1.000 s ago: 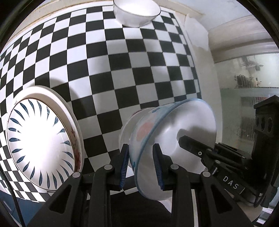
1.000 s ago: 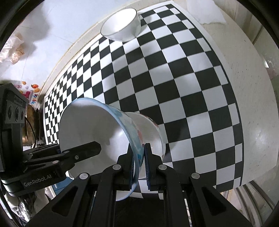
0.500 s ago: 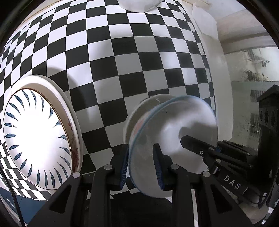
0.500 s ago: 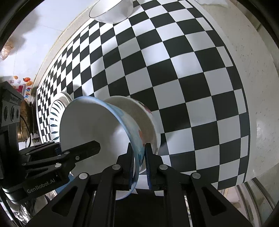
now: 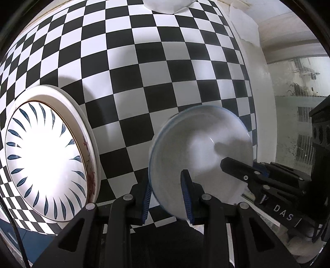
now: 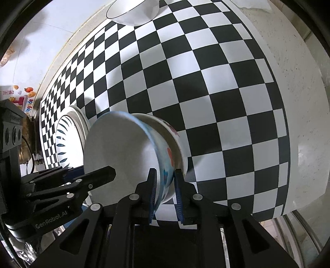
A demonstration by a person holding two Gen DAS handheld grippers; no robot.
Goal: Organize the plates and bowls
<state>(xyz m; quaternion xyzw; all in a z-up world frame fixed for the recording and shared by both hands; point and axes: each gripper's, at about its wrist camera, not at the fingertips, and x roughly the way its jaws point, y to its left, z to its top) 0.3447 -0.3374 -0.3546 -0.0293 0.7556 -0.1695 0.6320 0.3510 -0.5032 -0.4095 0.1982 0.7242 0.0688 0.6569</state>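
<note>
A white bowl with a blue rim and red flower print (image 5: 198, 152) (image 6: 123, 148) is nested in a second white bowl (image 6: 177, 144) on the checkered tabletop. My left gripper (image 5: 168, 191) straddles its near rim with a gap around it, so it looks open. My right gripper (image 6: 165, 181) straddles the opposite rim with its pads spread, and shows in the left wrist view (image 5: 243, 171). A stack of plates with blue leaf marks (image 5: 45, 156) (image 6: 66, 136) lies to the left. A plain white bowl (image 5: 167, 5) (image 6: 134, 11) stands at the far edge.
The checkered cloth (image 5: 144, 72) covers the table, with its right edge (image 6: 292, 123) near the bowls. A white paper scrap (image 5: 245, 26) lies at the far right corner. A wall with stickers (image 6: 22, 96) is at the left.
The flowered bowl has tipped down from tilted to nested in the other bowl. Both grippers came closer to the table, and the right gripper's pads have spread off the rim.
</note>
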